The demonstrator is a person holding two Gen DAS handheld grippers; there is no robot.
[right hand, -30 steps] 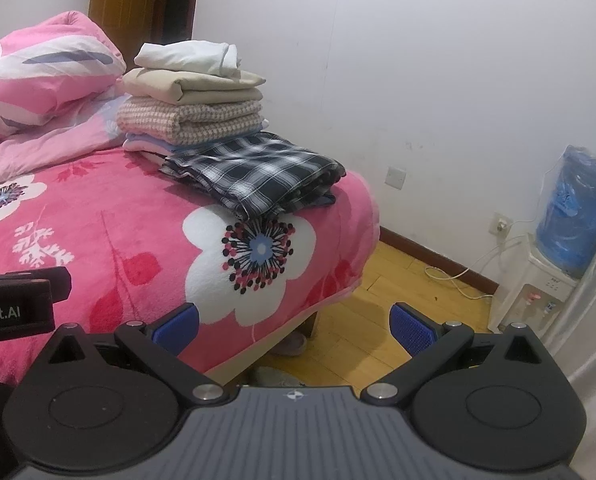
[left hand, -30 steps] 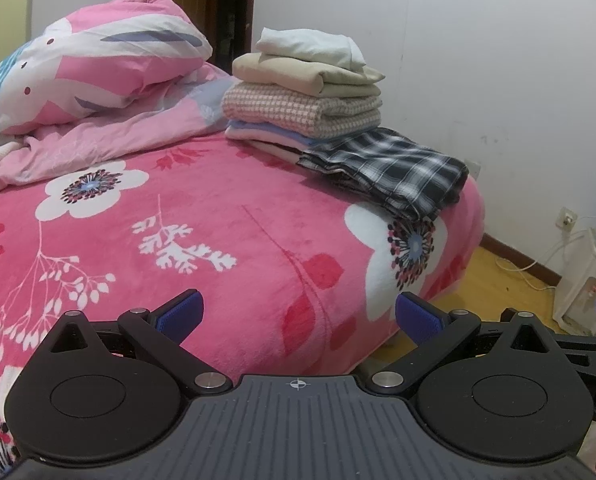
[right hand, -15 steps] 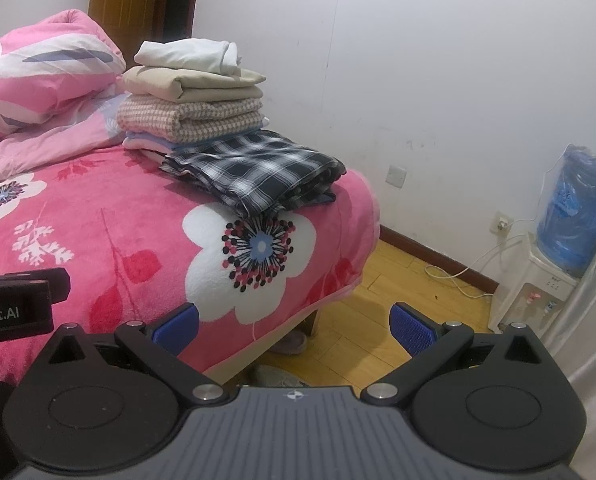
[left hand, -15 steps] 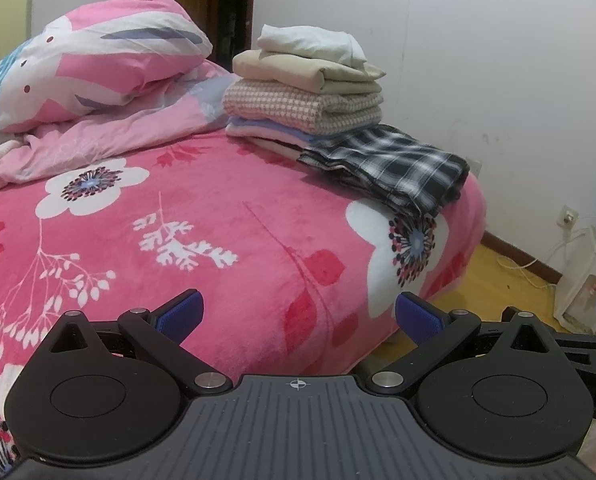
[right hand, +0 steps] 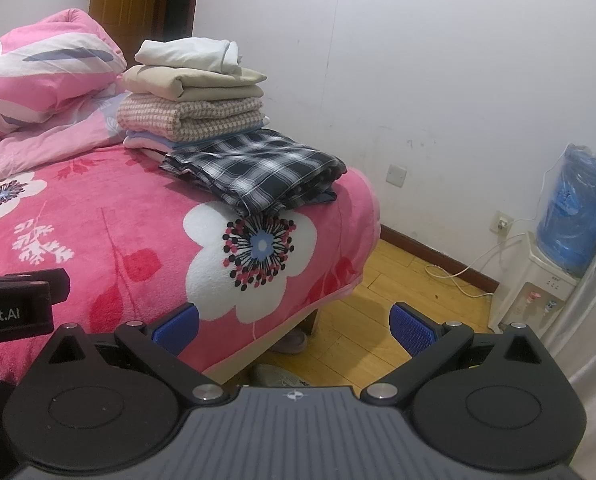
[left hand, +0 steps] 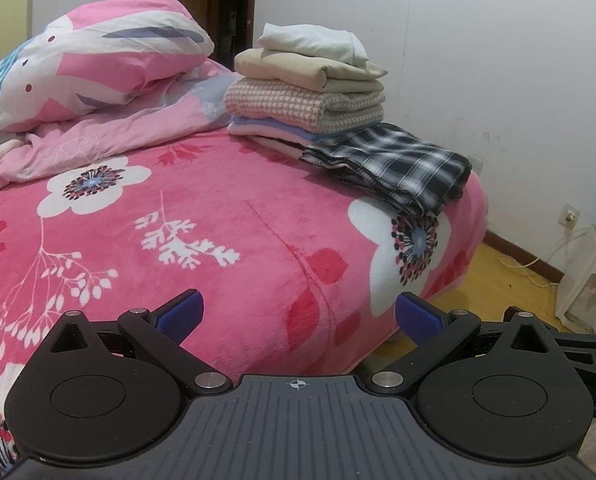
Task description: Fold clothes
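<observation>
Left wrist view: left gripper (left hand: 296,314) spread wide, empty, above pink floral fleece blanket (left hand: 218,232). Folded black-and-white plaid garment (left hand: 394,168) at far corner, touching stack of folded clothes (left hand: 306,92). Judgement: square plaid onto stack, support both edges.

Right wrist view: right gripper (right hand: 294,326) likewise apart, empty, over wooden floor (right hand: 378,304). Approach plaid garment low; pinch whole folded edge, avoid unfolding.

A: What do the tools look like?
B: The left gripper (left hand: 296,316) and right gripper (right hand: 294,322) match: black arms, round discs, silver screws, ribbed grey housing, blue textured pads (right hand: 412,330).
</observation>
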